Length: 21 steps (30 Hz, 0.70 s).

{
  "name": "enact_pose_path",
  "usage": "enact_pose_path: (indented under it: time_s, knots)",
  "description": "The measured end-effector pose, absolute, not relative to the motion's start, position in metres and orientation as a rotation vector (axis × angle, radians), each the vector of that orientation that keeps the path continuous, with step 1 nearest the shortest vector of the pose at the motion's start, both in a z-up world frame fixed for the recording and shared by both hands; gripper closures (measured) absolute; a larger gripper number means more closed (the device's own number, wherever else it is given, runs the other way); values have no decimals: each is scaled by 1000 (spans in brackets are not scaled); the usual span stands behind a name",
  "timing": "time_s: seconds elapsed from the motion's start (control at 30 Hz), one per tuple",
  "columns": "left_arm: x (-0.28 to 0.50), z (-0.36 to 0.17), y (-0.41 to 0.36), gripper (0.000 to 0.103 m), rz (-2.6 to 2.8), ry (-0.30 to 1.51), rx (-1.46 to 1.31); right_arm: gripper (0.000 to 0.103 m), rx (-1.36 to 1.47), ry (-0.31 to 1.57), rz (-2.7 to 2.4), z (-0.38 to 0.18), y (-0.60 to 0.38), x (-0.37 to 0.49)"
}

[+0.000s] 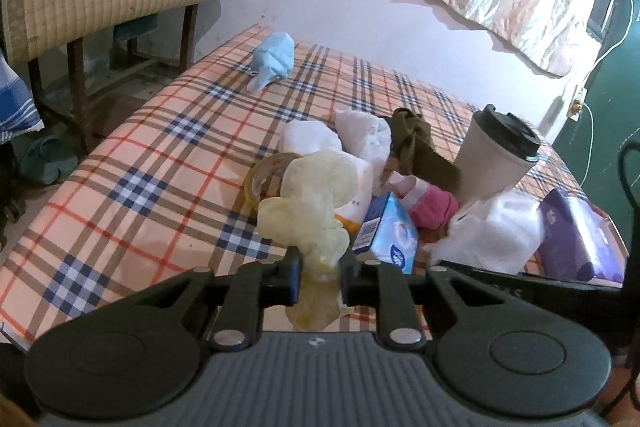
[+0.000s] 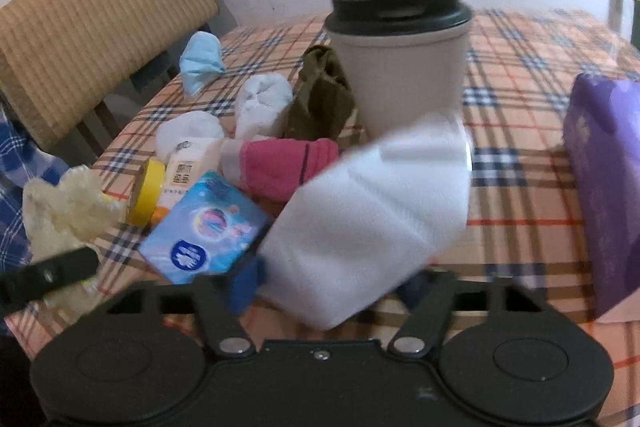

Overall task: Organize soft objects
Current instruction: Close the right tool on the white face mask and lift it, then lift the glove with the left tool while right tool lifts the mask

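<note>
My left gripper is clenched on a crumpled pale-yellow glove, pinching it low on its length so that most of it stands up and away from the fingers toward the far side of the table, with a short tail hanging below the pads. My right gripper has its blue pads pressed against a white foam sheet, which is folded over and leans up and away to the right, its long axis running from the pads toward the lidded paper cup just behind it; motion blur keeps me from reading the grip more finely. Both soft pieces are off the checked tablecloth and in my hands, so I judge the next move depends on where they should go: the remaining soft items lie ahead of and between both grippers, a pink sock, two white bundles, an olive cloth and, well apart at the far left edge, a blue face mask. The left hand is nearer that mask; the right is nearer the cup and the purple pack beside it. As for writing, the blue tissue packet carries a round logo too blurred to read, and the white carton beside the yellow tape roll shows printed characters I cannot make out.
</note>
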<state>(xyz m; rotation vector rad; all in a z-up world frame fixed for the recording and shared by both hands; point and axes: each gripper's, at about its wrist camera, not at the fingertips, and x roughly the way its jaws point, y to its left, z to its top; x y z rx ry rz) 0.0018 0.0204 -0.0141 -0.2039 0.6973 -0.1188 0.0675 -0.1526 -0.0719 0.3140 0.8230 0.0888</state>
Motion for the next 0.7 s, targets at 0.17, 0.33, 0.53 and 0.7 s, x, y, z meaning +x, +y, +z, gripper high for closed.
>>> enact_pose_path:
  time_s: [0.17,0.33,0.53,0.7]
  knots:
    - [2,-9,17,82,-134,692,-216,60,319,788,136,-57,-168,53]
    - [0,-3,11,82,-152,682,-204,62,244,742,194,-39,-164,35]
    - [2,8,2,82,-173,666,-200,66,209,708,252,-18,-161,28]
    - [1,10,-1,82,-180,661,-188,56,208,756,236,-25,-159,34]
